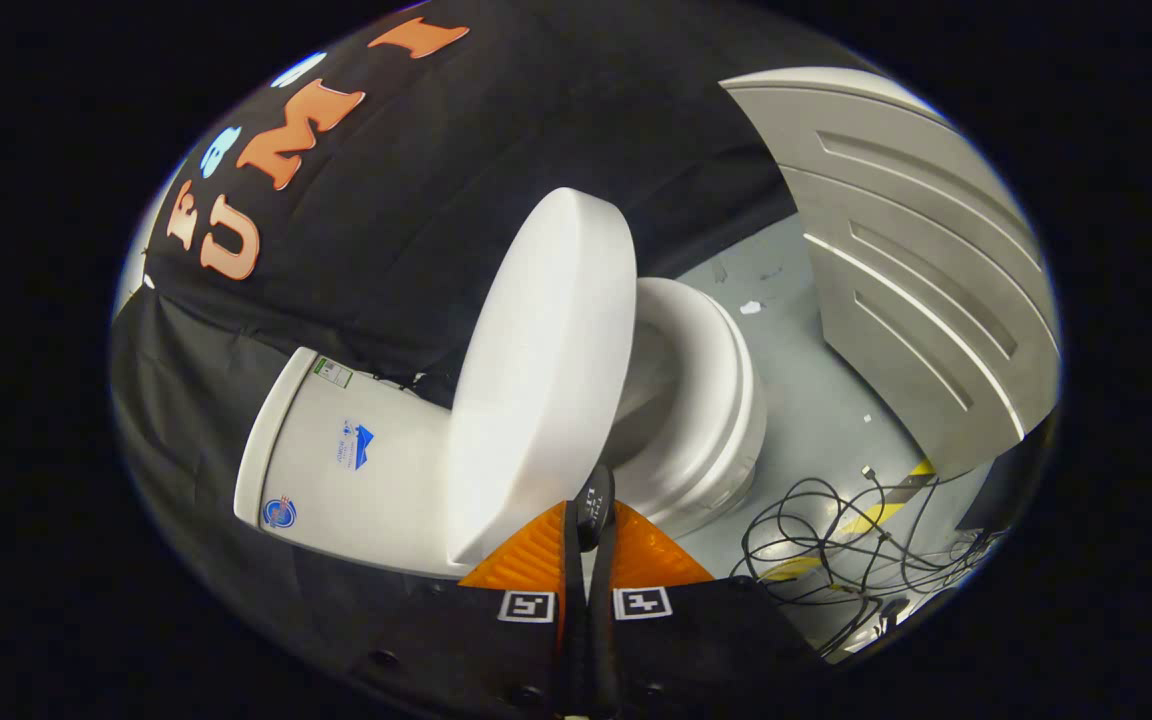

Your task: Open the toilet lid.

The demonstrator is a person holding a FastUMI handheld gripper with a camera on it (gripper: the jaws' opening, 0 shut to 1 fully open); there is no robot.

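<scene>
Lid-raising step under way: smooth white oval plastic toilet lid, frame centre, stands well clear of the white seat. Gripper fingers pressed together at the lid's lower edge, apparently grasping nothing. Next, I judge: push lid toward the white cistern.

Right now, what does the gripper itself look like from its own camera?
The gripper has two narrow fingers standing close together, each backed by a ribbed wedge-shaped pad. Behind them, the dark body carries two square black-and-white markers, one per side. Small printed lettering sits on one fingertip; it is too small to read.
</scene>
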